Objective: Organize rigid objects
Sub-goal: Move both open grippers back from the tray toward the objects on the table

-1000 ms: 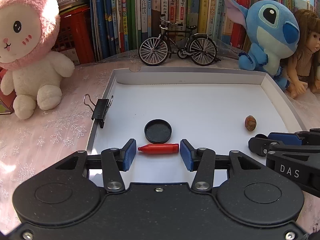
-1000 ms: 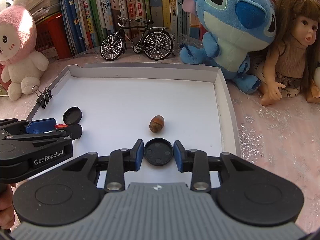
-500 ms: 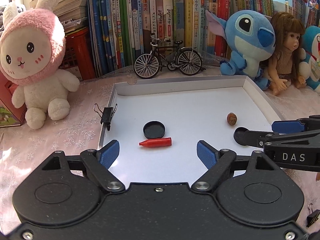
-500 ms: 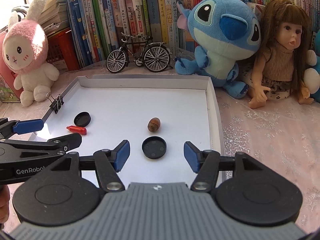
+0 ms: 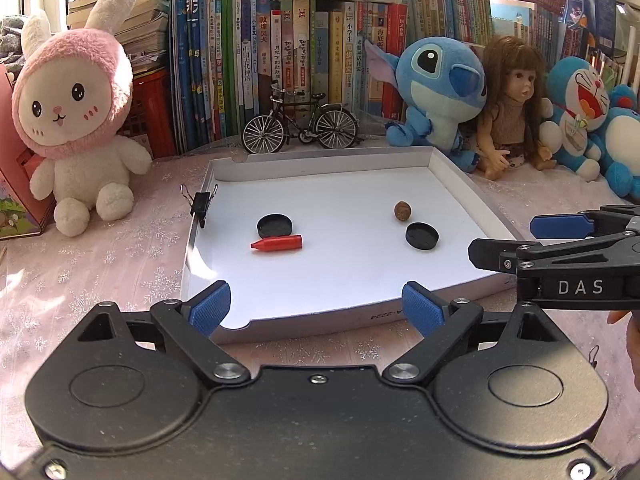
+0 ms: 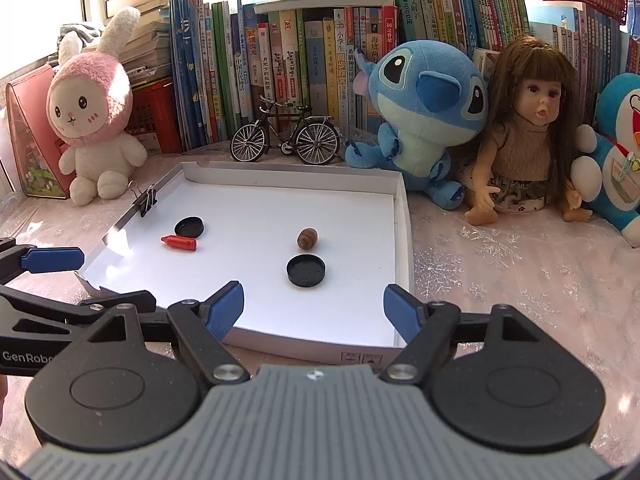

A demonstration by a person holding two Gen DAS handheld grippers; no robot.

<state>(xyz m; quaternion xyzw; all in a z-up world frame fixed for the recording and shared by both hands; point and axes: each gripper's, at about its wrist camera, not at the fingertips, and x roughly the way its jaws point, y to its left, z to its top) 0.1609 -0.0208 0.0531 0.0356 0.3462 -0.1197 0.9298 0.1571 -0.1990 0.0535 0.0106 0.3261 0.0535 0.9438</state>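
Note:
A white shallow tray [image 5: 452, 176] [image 6: 402, 240] lies on the pink tablecloth. In it lie a red crayon-like piece [image 5: 277, 243] [image 6: 179, 242], a black round lid [image 5: 274, 225] [image 6: 189, 227] just behind it, a second black lid [image 5: 422, 235] [image 6: 306, 270] and a brown nut [image 5: 402, 210] [image 6: 307, 238]. My left gripper [image 5: 316, 309] is open and empty above the tray's near edge. My right gripper [image 6: 314, 312] is open and empty at the tray's near right edge; it shows from the side in the left wrist view [image 5: 560, 240].
A black binder clip [image 5: 200, 203] [image 6: 146, 200] grips the tray's left wall. Behind the tray stand a model bicycle [image 5: 300, 128], a pink rabbit plush [image 5: 76, 120], a blue plush [image 5: 436, 92], a doll [image 5: 512, 108] and a row of books [image 5: 280, 60].
Both grippers let go and opened wide, the left off the red piece and the right off the black lid, then pulled back and up to the tray's near edge.

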